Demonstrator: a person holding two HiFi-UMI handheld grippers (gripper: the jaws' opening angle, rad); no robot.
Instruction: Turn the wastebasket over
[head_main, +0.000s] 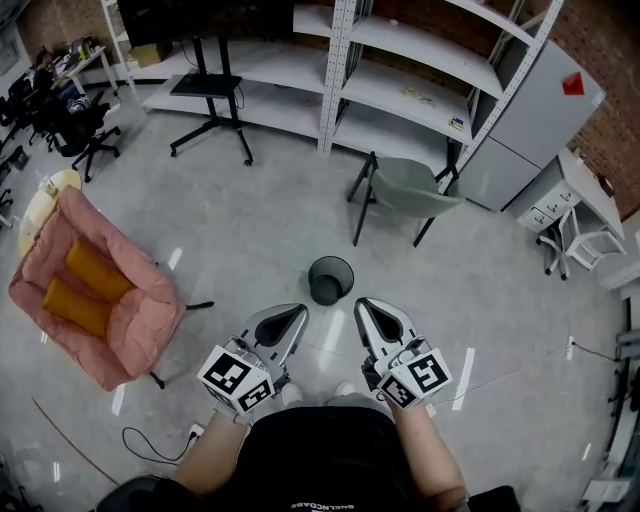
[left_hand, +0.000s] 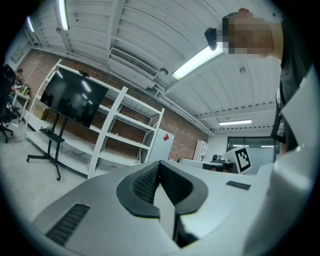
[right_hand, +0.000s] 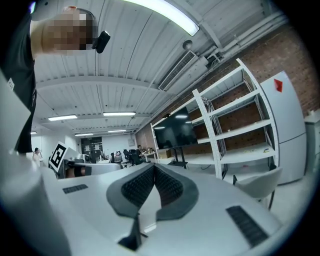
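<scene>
Pink fabric covered the low armchair (head_main: 100, 310) at the far left of the grey floor (head_main: 250, 230), and two orange cushions (head_main: 95, 270) lay on its seat. Behind it, further along the back wall, a black wheeled stand (head_main: 210, 110) carried a dark flat screen (left_hand: 75, 102).

Nearer the person, the left gripper (head_main: 295, 312) was held level in the person's left hand, its marker cube towards the body. In the left gripper view its jaws were together, with nothing between the ribbed dark pads (left_hand: 145, 182).

The round black mesh wastebasket (head_main: 331, 279) stood upright on the floor with its open mouth upward. It was just ahead of the two grippers and in line with the gap between them, touching neither. Neither gripper view showed it.

The right gripper (head_main: 368, 306) was beside the left one, also level, and its jaws were likewise pressed together on nothing in the right gripper view.

Beyond the wastebasket and slightly to the right stood a grey-green plastic chair on black legs (head_main: 405, 190). Behind that ran the white metal shelving (head_main: 400, 90) along the brick wall. To the right of the shelving was a tall pale grey cabinet with a small red sign (head_main: 545, 115), and a white desk (head_main: 575, 195) stood at the far right.
</scene>
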